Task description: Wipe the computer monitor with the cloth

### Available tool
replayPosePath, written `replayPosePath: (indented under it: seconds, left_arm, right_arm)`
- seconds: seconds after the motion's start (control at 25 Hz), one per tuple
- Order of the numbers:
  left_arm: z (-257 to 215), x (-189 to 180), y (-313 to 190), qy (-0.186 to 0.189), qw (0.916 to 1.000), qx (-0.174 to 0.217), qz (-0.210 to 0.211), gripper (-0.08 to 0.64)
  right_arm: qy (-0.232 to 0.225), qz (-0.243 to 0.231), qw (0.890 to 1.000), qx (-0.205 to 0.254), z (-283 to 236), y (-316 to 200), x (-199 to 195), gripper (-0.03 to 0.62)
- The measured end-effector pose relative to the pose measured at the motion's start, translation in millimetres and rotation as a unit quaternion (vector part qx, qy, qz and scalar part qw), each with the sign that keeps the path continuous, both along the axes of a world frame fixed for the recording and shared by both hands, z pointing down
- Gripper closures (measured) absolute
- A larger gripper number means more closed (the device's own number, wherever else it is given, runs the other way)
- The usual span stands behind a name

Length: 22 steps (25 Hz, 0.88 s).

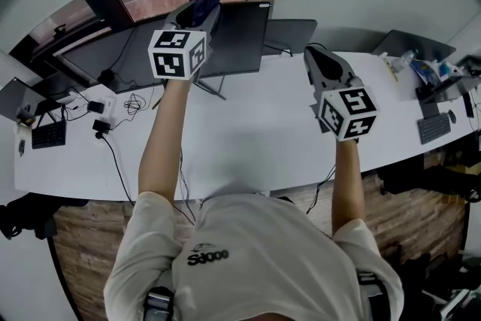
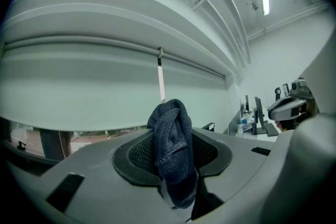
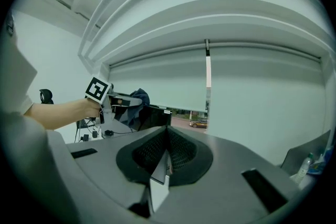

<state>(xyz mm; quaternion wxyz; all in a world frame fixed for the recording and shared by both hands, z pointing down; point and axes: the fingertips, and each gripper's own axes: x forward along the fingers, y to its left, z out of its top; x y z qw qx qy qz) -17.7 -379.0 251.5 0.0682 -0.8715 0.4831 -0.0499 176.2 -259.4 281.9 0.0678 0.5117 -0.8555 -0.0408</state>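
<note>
A dark blue cloth (image 2: 173,152) is pinched in my left gripper (image 2: 176,165), which is shut on it and raised high. In the head view that cloth (image 1: 205,0) sticks up just in front of the top edge of the black monitor (image 1: 240,41). The right gripper view also shows the cloth (image 3: 137,99) held above the monitor (image 3: 152,115). My right gripper (image 3: 164,160) is shut with nothing between its jaws. It hovers over the white desk (image 1: 248,131) to the right of the monitor, seen in the head view as the right gripper (image 1: 319,60).
A second dark monitor (image 1: 113,56) stands to the left. Cables and adapters (image 1: 105,113) lie at the desk's left, with a keyboard (image 1: 49,134). Another keyboard (image 1: 434,128) and bottles (image 1: 421,68) sit at the right end. White roller blinds (image 2: 105,76) hang behind.
</note>
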Motion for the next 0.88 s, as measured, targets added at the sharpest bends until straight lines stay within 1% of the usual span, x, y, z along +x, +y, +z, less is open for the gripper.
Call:
replayPosePath:
  seconds: [0.16,0.36,0.52,0.76,0.88]
  left_arm:
    - [1,40,-1,-0.002,1.0,-0.002,0.008,0.399]
    - [2,83,-3,-0.001,0.9998,-0.006,0.021,0.399]
    - [4,114,-4,-0.006,0.9993,-0.009,0.035,0.4]
    - [5,145,-3,-0.011,0.9978,-0.017,0.063,0.4]
    - [-1,144,1,-0.003,0.9975,-0.011,0.07,0.4]
  right_arm:
    - [-0.003,-0.025,1.0,-0.003,3,3,21,0.588]
    - [0.024,-0.041,0.999,-0.01,9,4,39,0.588]
    - [0.034,-0.045,0.998,-0.013,14,6,53,0.588]
    - [0.033,-0.045,0.998,-0.018,16,11,62,0.588]
    - [0.021,-0.047,0.999,-0.007,14,13,56,0.588]
